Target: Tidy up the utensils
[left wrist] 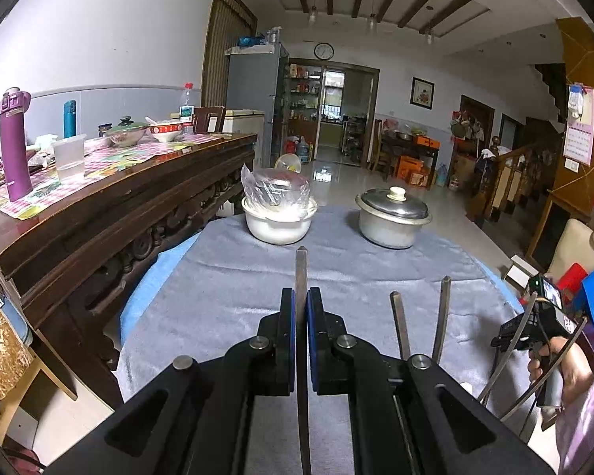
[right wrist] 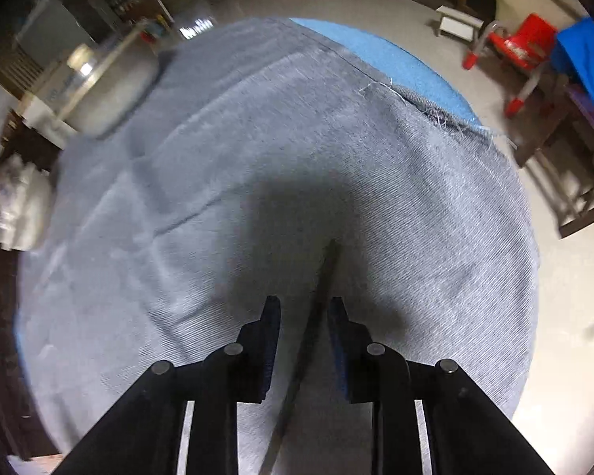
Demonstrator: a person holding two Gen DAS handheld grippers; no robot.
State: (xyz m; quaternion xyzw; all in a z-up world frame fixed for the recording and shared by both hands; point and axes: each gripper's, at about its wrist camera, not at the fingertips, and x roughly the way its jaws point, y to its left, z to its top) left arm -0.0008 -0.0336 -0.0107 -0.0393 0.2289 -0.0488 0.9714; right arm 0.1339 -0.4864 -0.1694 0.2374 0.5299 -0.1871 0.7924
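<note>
The left gripper [left wrist: 301, 308] is clamped tight on 1 metal chopstick [left wrist: 301, 273], which sticks straight out past the fingertips above the grey cloth [left wrist: 225, 277]. 2 more chopsticks [left wrist: 419, 320] lie just to its right on the cloth. Further back sit a white bowl [left wrist: 277, 225] covered in plastic wrap and a lidded metal pot [left wrist: 392, 217], well apart from each other. The right gripper [right wrist: 303, 310] hovers over the cloth, jaws narrowly parted, with a blurry dark stick [right wrist: 320, 297] between them; can't tell if it's gripped.
</note>
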